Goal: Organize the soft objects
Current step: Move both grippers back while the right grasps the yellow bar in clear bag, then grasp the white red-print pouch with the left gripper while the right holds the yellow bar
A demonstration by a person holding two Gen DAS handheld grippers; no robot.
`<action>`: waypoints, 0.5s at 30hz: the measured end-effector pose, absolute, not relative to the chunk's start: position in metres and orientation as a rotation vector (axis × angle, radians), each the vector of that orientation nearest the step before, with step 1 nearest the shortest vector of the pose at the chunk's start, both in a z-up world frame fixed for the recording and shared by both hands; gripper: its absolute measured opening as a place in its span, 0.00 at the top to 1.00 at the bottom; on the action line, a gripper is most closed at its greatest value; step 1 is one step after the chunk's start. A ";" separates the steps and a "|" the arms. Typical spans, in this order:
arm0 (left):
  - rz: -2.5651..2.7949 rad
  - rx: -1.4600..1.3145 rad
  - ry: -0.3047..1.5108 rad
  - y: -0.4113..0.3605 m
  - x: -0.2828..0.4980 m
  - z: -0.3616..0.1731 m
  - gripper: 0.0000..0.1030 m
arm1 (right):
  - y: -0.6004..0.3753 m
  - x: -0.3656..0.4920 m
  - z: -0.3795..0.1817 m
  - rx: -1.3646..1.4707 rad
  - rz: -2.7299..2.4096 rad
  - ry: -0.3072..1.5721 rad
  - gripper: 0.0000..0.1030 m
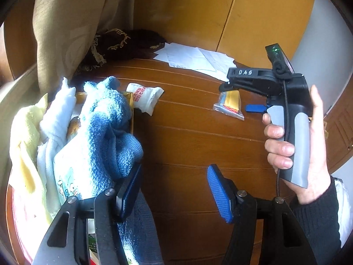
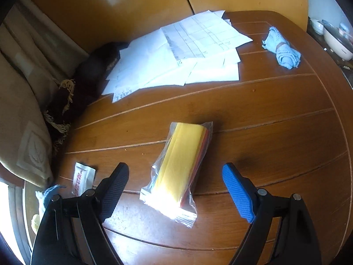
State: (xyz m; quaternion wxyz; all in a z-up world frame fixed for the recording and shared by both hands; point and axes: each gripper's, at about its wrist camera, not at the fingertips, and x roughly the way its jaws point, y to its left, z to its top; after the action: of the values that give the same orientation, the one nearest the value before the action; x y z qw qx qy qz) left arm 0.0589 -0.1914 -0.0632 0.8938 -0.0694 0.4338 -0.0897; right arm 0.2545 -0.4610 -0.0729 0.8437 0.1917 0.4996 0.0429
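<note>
Bag (image 2: 178, 172) lies between the right gripper's (image 2: 175, 191) spread fingers, long axis running away from them; left gripper (image 1: 174, 190), also spread and empty, sits beside the cloths (image 1: 106, 128).

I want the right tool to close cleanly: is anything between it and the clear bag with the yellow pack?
Nothing visible. The right tool hangs open over the clear bag, which lies alone on the table; the white sachet lies off to one side.

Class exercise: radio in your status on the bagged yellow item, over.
Both hand-held grippers open: right hand-held gripper straddling the bagged yellow cloth, not gripping. Left hand-held gripper beside the blue knit. Nothing blocking.
</note>
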 end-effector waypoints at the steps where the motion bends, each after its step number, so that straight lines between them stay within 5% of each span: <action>1: -0.184 -0.146 0.900 -0.190 0.059 -0.063 0.37 | -0.459 0.254 -0.074 0.385 0.080 1.054 0.23; 8: -0.195 -0.259 0.933 -0.183 0.057 -0.050 0.36 | -0.462 0.252 -0.079 0.382 0.049 1.079 0.67; 15: -0.155 -0.184 0.863 -0.201 0.083 0.000 0.15 | -0.483 0.181 -0.078 0.476 0.156 1.100 0.69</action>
State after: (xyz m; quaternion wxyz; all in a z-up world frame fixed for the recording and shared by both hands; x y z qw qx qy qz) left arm 0.0827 -0.2013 0.0004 0.9014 -0.0889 0.4171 -0.0751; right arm 0.1809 -0.4830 -0.0779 0.8229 0.2236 0.5171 0.0734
